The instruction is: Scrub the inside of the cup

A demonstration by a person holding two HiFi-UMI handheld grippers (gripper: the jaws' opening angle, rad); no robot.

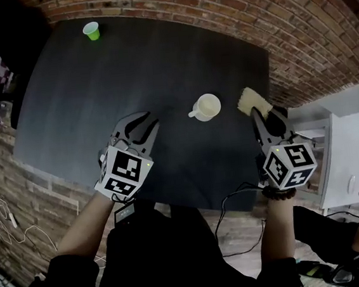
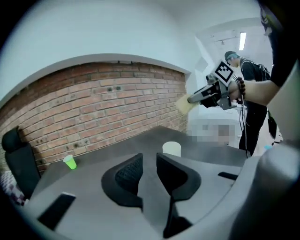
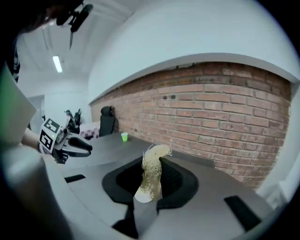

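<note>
cup [image 1: 206, 107]: sitting upright on the tabletop [image 1: 127, 69], near the front edge, between the two grippers; mouth facing up, handle pointing toward the left side; nothing is touching it
left gripper [image 2: 149, 161]: jaws standing a little apart with nothing between them; hovering over the tabletop and aiming at the cup, which is showing just past the right-hand jaw tip
left, why: I'm reading it as lining up to take the cup and steady it, since the handle is facing that way
right gripper [image 3: 152, 165]: jaws clenching on the scrubber [image 3: 153, 174], a pale fibrous pad
grip, why: the pad is sticking out past the jaw tips, so the free end is doing the reaching into the cup, not the jaws
scrubber position: hanging in the air to the right of the cup and apart from it, on the brick wall [image 1: 295, 25] side; not in the cup
split of work: one side is probably going to be fixing the cup while the other is working the pad; a loose cup is likely sliding or tipping under a push
progress: looking like the approach step; the inside is not yet being touched
next, needing: a firm hold on the cup first, then the pad coming in from above the open mouth
risk: the pad bending or catching on the rim
green cup [image 1: 92, 30]: sitting at the far edge, well apart, playing no part
</note>
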